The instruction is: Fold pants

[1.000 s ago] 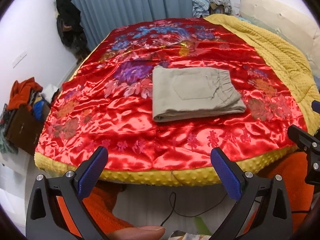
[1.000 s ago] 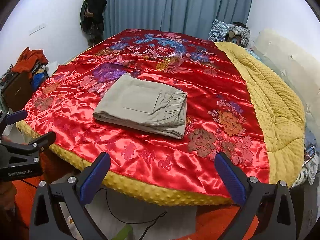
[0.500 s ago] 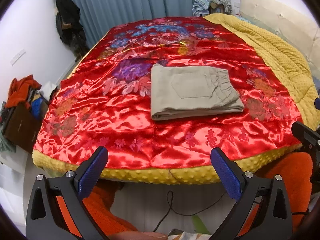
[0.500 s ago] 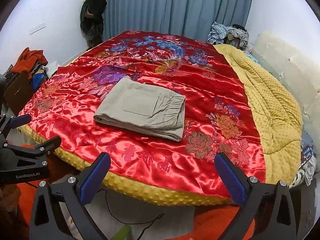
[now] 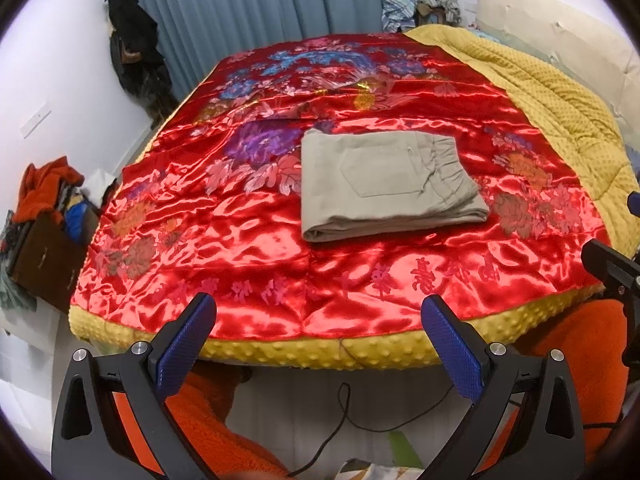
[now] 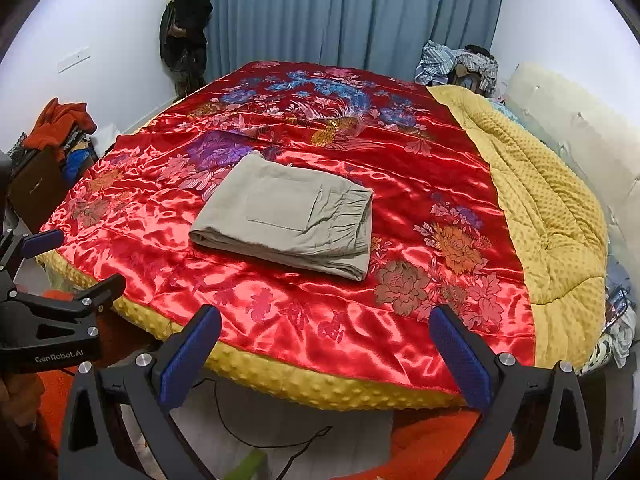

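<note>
The beige pants (image 5: 384, 182) lie folded into a neat rectangle on the red satin bedspread (image 5: 240, 240), waistband to the right; they also show in the right wrist view (image 6: 288, 218). My left gripper (image 5: 320, 344) is open and empty, held off the bed's near edge, well short of the pants. My right gripper (image 6: 326, 354) is open and empty too, also back from the bed edge. The left gripper's body shows at the left of the right wrist view (image 6: 52, 312).
A yellow quilt (image 6: 552, 208) covers the bed's right side. A pile of clothes (image 6: 456, 66) lies at the far corner. A box with orange clothes (image 5: 44, 216) stands left of the bed. A black cable (image 5: 348, 420) lies on the floor below.
Both grippers have drawn back slightly and risen from the bed; the pants look a little farther off. The pants have not moved.
</note>
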